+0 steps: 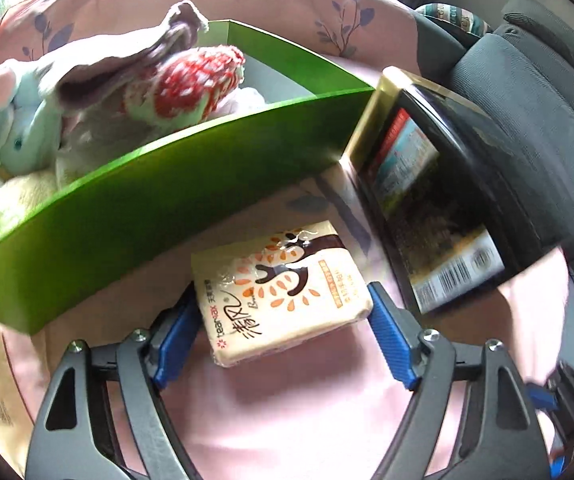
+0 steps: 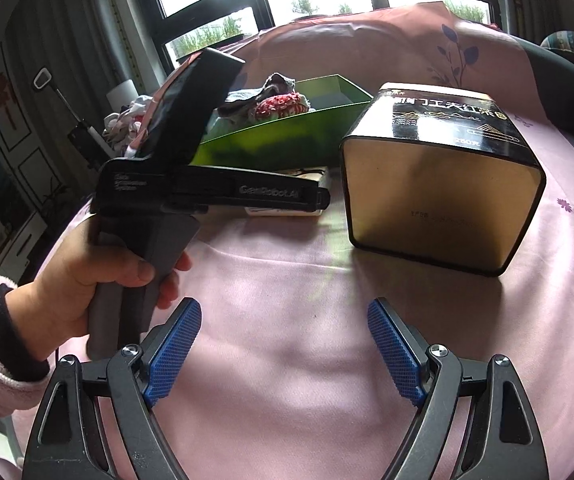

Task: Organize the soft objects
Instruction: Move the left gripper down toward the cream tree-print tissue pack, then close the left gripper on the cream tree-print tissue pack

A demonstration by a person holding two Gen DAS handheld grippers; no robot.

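A cream tissue pack [image 1: 287,280] with an orange leaf print lies on the pink tablecloth [image 1: 287,400]. My left gripper [image 1: 281,298] straddles it, and both blue pads touch its two short sides. Behind it stands a green open box [image 1: 167,216] holding a pale blue plush toy [image 1: 19,128], a red-and-white knitted item [image 1: 191,84] and a cream soft thing. In the right wrist view my right gripper [image 2: 285,312] is open over bare cloth with nothing between its fingers. A hand [image 2: 87,280] holds the left gripper's handle there, and the green box [image 2: 287,140] shows behind it.
A black and gold tin [image 1: 439,208] stands right of the pack, close to the green box's corner; in the right wrist view the tin [image 2: 439,184] is ahead and to the right. A grey chair [image 1: 527,92] sits beyond the table edge. Crumpled cloth [image 2: 127,120] lies far left.
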